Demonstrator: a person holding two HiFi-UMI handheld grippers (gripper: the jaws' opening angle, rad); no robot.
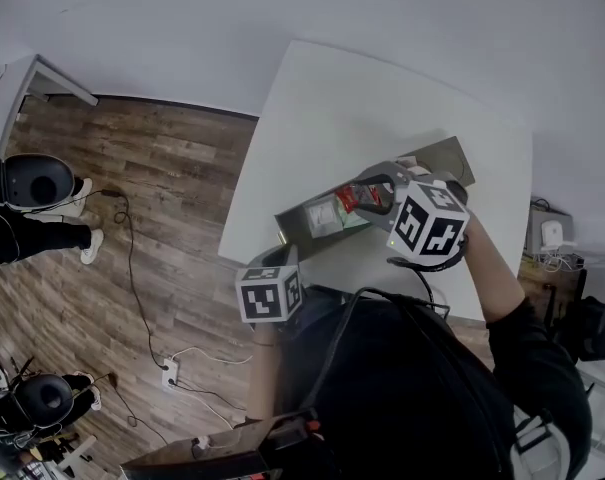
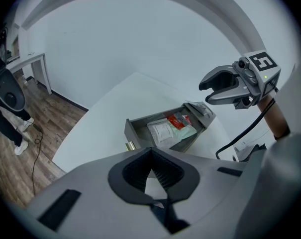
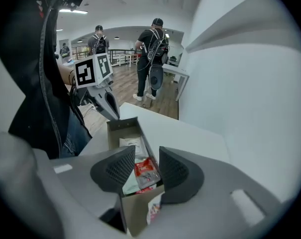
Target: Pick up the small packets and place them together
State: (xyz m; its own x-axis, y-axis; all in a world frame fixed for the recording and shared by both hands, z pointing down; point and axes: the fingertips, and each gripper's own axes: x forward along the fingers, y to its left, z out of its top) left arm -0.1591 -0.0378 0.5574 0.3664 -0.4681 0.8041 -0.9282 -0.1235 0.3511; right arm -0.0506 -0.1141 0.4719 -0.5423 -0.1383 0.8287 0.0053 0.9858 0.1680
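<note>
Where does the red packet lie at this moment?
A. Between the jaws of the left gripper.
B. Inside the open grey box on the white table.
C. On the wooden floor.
B: the red packet lies inside the grey box, beside a white packet, on the white table.

- left hand-held gripper [image 2: 152,176]: jaws closed together, nothing between them; tilted downward, held just off near edge of counter [image 1: 382,98], toward its left corner
- left forearm [image 1: 266,363] close to torso
- right hand-held gripper [image 3: 147,171]: jaws wide apart, pads pressing on nothing; tilted steeply down above counter, near its near edge
- right arm [image 1: 490,280] stretched forward across counter's near edge
</note>
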